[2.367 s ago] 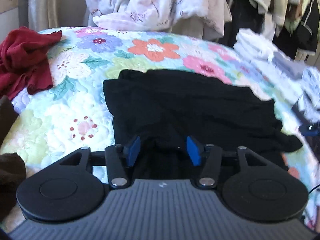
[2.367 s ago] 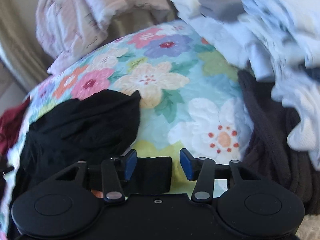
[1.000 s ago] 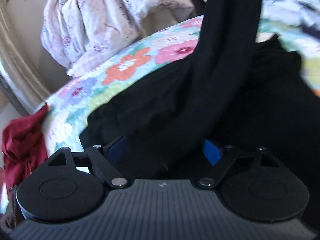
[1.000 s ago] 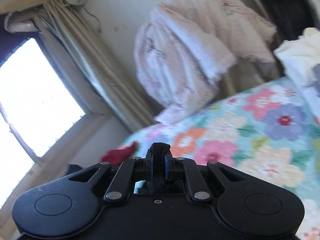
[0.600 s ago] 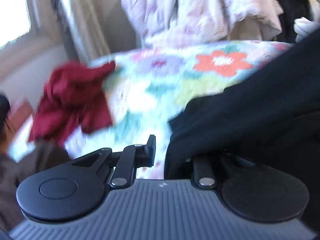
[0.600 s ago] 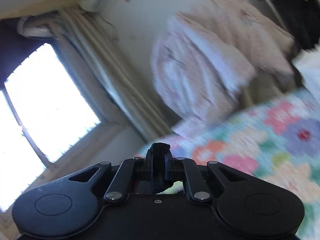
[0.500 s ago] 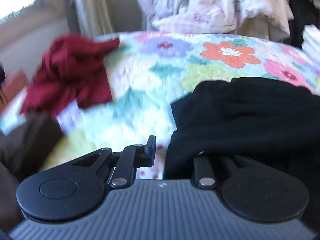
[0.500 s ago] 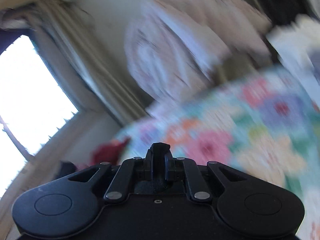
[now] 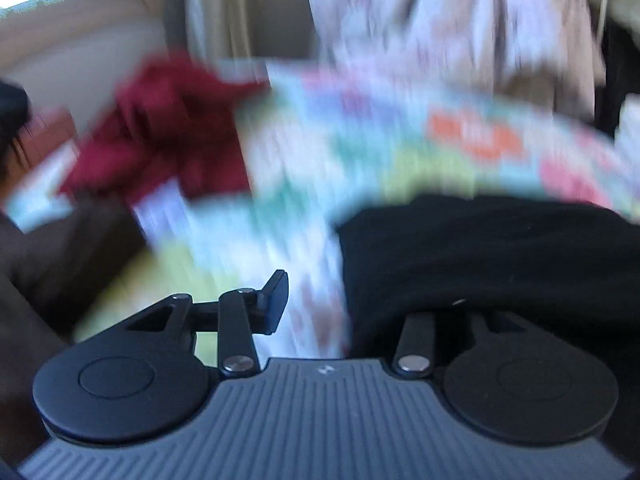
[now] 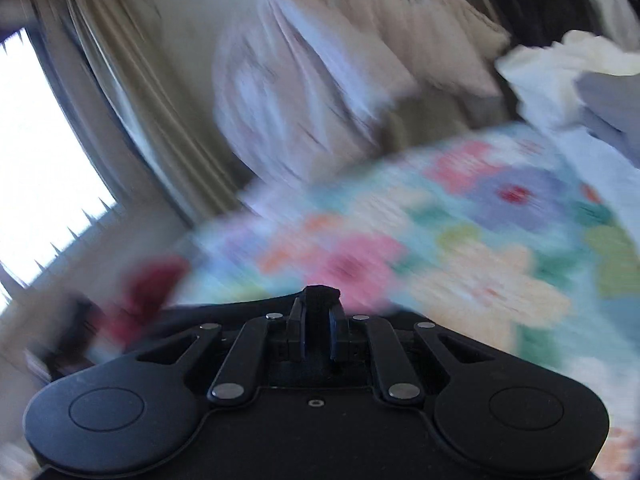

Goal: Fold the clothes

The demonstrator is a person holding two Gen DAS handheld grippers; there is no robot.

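Right claw (image 10: 318, 336) is clamped on a tuft of the black garment (image 9: 492, 256); left claw (image 9: 348, 300), jaws just opening, has one finger under its edge, no pinch seen. Garment lies bunched on the floral bed quilt (image 9: 360, 160), folding barely begun; red garment (image 9: 168, 128) untouched.

the left gripper (image 9: 316, 304) sits at six o'clock, and its jaws have just been opening. one finger (image 9: 274, 300) stands bare over the floral quilt (image 9: 360, 168); the other is buried under the edge of the black garment (image 9: 488, 252), which fills the view from three to five o'clock. no cloth lies in the gap between the fingers. a red garment (image 9: 168, 136) is bunched at ten o'clock, a brown cloth (image 9: 60, 256) at eight, and pale patterned bedding (image 9: 440, 20) hangs at twelve. the picture is blurred.
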